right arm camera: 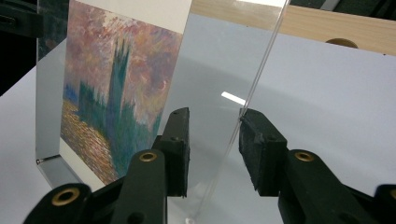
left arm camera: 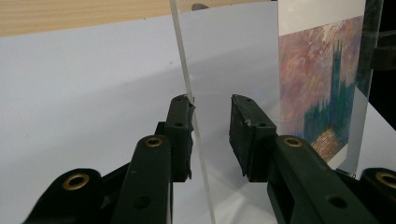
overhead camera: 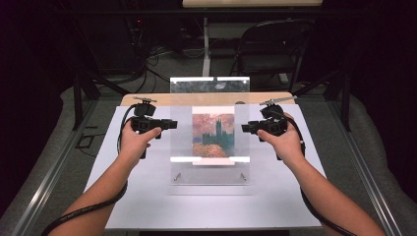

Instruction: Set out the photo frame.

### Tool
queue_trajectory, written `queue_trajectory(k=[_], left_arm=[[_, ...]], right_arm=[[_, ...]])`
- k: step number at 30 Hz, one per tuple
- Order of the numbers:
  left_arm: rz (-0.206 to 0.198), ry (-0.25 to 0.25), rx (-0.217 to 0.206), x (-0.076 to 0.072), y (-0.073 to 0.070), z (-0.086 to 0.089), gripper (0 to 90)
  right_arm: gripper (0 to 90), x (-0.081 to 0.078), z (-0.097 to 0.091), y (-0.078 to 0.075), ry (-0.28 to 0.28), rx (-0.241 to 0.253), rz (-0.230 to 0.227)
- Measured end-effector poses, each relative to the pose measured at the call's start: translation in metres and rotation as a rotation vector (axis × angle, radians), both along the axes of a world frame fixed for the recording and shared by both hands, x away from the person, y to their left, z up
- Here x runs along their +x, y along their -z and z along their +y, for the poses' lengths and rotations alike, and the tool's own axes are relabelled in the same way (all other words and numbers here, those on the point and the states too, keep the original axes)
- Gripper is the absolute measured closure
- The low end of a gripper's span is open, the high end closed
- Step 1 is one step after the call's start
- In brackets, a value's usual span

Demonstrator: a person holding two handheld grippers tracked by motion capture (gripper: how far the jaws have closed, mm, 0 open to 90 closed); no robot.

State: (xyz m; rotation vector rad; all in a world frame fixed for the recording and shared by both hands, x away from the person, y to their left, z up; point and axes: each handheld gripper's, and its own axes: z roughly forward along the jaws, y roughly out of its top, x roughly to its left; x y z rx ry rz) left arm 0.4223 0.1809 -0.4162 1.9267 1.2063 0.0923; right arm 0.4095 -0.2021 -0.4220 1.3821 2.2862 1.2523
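Acrylic frame [overhead camera: 210, 142], a clear two-pane holder with a painted print [overhead camera: 213, 135] of a dark tower under a pink sky sandwiched inside, stands upright in the middle of the white table [overhead camera: 147, 206], with a gripper at each side edge. In the left gripper view the left gripper [left arm camera: 212, 135] has its fingers [left arm camera: 180, 135] spread around the pane's edge, one pad touching it, the other apart. The right gripper [right arm camera: 215, 149] is the same: fingers [right arm camera: 261, 149] straddle the edge, one just meeting it, nothing clamped yet. My worry is the slick, hard plastic: a one-sided push could tip the frame over, and a pinch so near the rim could slide off. Uneven lifting might twist the panes and let the paper print slip. Small metal pegs [overhead camera: 243, 176] sit at the base
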Motion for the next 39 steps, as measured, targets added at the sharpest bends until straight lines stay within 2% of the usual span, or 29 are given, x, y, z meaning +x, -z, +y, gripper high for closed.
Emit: queue_trajectory(k=[3,8,15,18,27,28,31,36,39], left_arm=[[-0.006,0.006,-0.014,-0.005,-0.001,0.002,70.2],[-0.027,0.018,0.004,-0.014,-0.005,0.002,70.1],[-0.035,0.023,-0.044,-0.029,-0.006,0.006,70.1],[-0.067,0.034,-0.037,-0.039,-0.007,0.007,70.1],[-0.096,0.058,-0.047,-0.061,-0.008,0.010,70.1],[-0.109,0.067,-0.050,-0.066,-0.007,0.011,70.0],[-0.107,0.073,-0.057,-0.071,-0.007,0.012,70.0],[-0.135,0.084,-0.042,-0.085,-0.007,0.011,69.7],[-0.134,0.101,-0.055,-0.092,-0.006,0.013,69.4]], right_arm=[[64.9,-0.005,-0.001,-0.002,-0.011,0.001,-0.008],[65.0,-0.012,-0.002,-0.005,-0.016,0.011,-0.010],[64.9,-0.027,-0.005,-0.007,-0.029,0.037,-0.024],[64.9,-0.035,-0.006,-0.008,-0.038,0.047,-0.035],[65.9,-0.054,-0.009,-0.010,-0.068,0.061,-0.048],[65.9,-0.059,-0.009,-0.010,-0.075,0.065,-0.046],[65.9,-0.064,-0.009,-0.010,-0.079,0.071,-0.045],[67.1,-0.074,-0.009,-0.009,-0.090,0.078,-0.049],[67.7,-0.080,-0.009,-0.008,-0.105,0.091,-0.051]])
